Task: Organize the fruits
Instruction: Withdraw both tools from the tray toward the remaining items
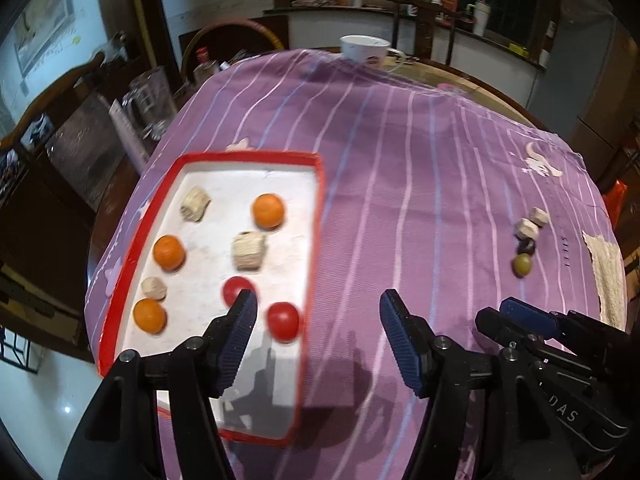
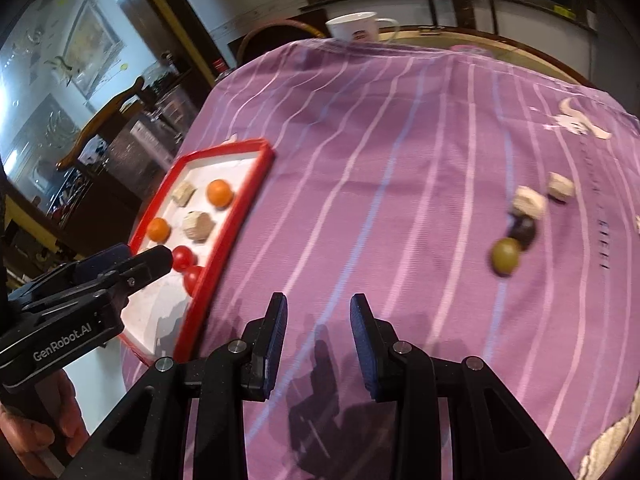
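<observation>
I hold two black tongs with blue ribbed pads above a round table draped in a purple striped cloth (image 1: 400,160). My left gripper (image 1: 318,300) stands wide with nothing between its pads, hanging over the near right corner of a red-rimmed white tray (image 1: 318,216) on the left. In the tray lie three oranges (image 1: 268,210), two red tomatoes (image 1: 283,319) side by side at the near end, and several pale, ridged, blocky pieces (image 1: 249,250) I cannot identify. My right gripper (image 2: 319,310) is narrow and empty, over bare cloth between the tray and the pieces yet to sort. Those sit well apart on the right: a green round fruit (image 2: 505,255) nearest me, a dark fruit (image 2: 524,230) touching it just beyond, then two more pale pieces (image 2: 530,200). I judge the next pick is the green fruit. To do it well, I should widen the right pads first, come down straddling the green fruit alone, and close gently so it does not roll or nudge its dark neighbour.
</observation>
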Motion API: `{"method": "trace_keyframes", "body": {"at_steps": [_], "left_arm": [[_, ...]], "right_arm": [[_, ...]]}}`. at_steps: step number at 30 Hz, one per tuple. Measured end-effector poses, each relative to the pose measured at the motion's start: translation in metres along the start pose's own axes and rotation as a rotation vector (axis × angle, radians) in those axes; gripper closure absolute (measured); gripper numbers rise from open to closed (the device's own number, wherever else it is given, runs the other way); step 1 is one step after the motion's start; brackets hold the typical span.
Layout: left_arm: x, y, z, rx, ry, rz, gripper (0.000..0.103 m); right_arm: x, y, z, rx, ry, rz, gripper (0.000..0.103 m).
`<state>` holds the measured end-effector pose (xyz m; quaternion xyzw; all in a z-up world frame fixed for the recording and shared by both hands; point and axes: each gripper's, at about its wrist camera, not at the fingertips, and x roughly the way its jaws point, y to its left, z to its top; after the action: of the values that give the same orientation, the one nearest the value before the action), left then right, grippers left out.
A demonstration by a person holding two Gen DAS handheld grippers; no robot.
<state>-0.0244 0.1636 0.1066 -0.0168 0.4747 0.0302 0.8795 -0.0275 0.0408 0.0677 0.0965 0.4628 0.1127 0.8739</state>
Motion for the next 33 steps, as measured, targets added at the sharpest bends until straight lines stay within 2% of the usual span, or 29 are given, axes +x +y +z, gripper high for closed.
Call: {"method": "trace_keyframes", "body": {"at_steps": [7,17,23,33], "left_arm": [[-0.006,-0.036,-0.002,0.03,-0.01,-0.007,0.04],[-0.003,-0.063,-0.007,0.022,0.006,-0.011,0.039],[0.006,-0.077,-0.009,0.012,0.034,-0.038,0.039],[0.037,-0.107,-0.014,0.044,0.108,-0.123,0.039]], "right_arm": [[-0.018,-0.031,-0.006,0.019,-0.01,-0.018,0.067],[-0.028,-0.058,-0.012,0.027,-0.006,-0.016,0.067],[-0.032,-0.081,-0.016,0.044,-0.001,-0.032,0.067],[-0.038,-0.149,-0.014,0.198,-0.016,-0.087,0.067]]}}
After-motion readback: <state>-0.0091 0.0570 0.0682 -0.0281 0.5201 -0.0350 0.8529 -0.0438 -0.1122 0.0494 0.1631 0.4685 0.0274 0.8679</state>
